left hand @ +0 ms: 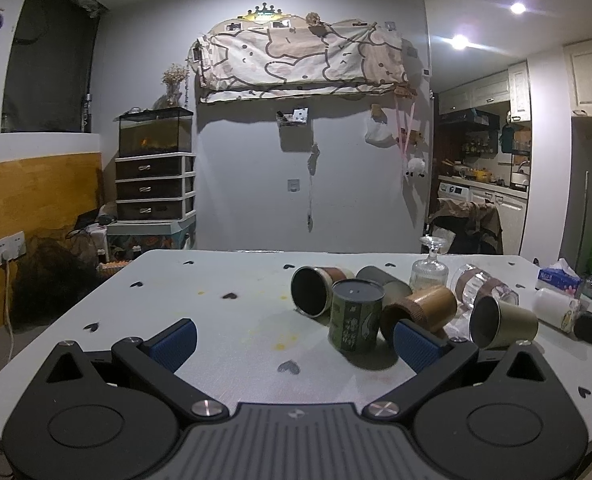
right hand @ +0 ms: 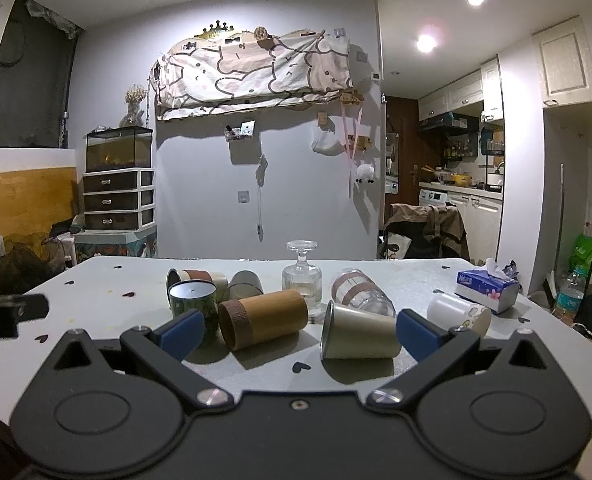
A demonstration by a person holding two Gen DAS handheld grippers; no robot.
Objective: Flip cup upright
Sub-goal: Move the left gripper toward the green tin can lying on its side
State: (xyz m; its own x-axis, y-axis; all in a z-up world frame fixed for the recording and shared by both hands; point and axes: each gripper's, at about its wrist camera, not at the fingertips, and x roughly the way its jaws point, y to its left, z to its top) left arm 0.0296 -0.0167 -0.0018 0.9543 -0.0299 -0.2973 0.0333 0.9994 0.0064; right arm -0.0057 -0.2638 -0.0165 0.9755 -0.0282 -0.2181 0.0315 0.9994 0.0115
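Several cups lie in a cluster on the grey table [left hand: 216, 320]. A green patterned cup [left hand: 355, 316] stands bottom-up; it also shows in the right wrist view [right hand: 194, 304]. A brown ribbed cup [right hand: 262, 318] and a beige metal cup [right hand: 358, 336] lie on their sides. A banded cup [left hand: 316, 294] and a clear glass cup [right hand: 360, 292] also lie down. My left gripper [left hand: 294, 340] is open and empty, left of the cluster. My right gripper [right hand: 300, 332] is open and empty, just in front of the brown and beige cups.
An upturned stemmed glass [right hand: 302, 276] stands behind the cups. A white cup [right hand: 460, 314] lies at the right beside a tissue box [right hand: 486, 286]. The table has rounded edges, with a wall and drawers behind it.
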